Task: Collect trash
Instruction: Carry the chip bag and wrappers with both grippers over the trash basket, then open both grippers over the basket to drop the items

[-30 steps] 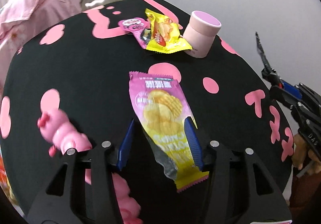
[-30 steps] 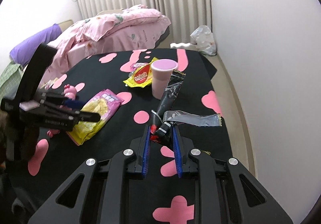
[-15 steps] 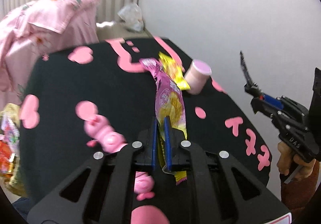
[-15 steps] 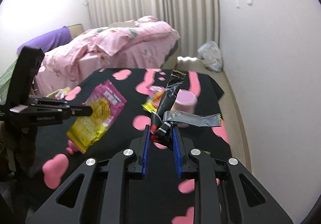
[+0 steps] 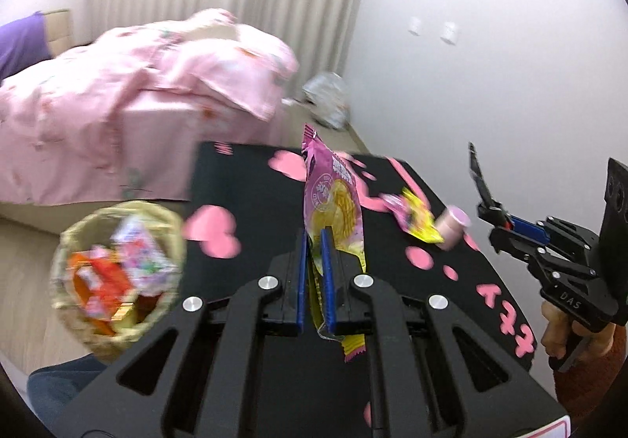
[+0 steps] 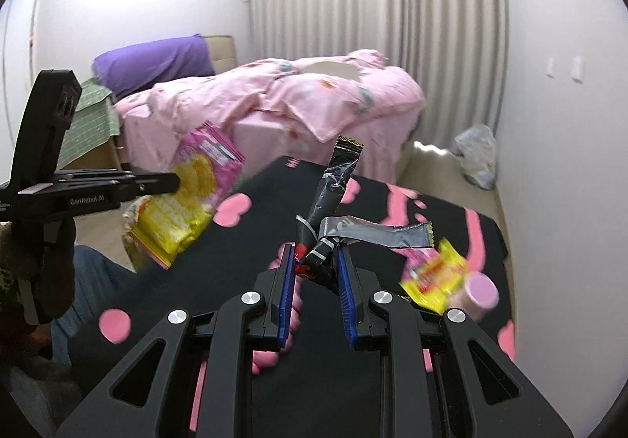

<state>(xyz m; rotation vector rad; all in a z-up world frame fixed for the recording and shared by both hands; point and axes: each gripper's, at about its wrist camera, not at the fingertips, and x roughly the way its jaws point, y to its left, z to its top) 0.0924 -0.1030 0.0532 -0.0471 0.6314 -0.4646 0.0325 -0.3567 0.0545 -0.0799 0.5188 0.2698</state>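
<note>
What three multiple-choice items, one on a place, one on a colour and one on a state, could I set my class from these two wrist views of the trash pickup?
1. Where is the woven basket?
A. On the black table
B. Down on the floor, left of the black table
C. On the bed

2. What colours is the chip packet in the left gripper?
A. Pink and yellow
B. Blue and white
C. Green and red

3. What is the state of the right gripper?
A. Open and empty
B. Open above the pink cup
C. Shut on the black wrapper

Answers:
1 B: the left wrist view shows it low, beside the table's edge.
2 A: its top is pink, its lower part yellow.
3 C: the wrapper's crumpled end sits pinched between the blue pads.
</note>
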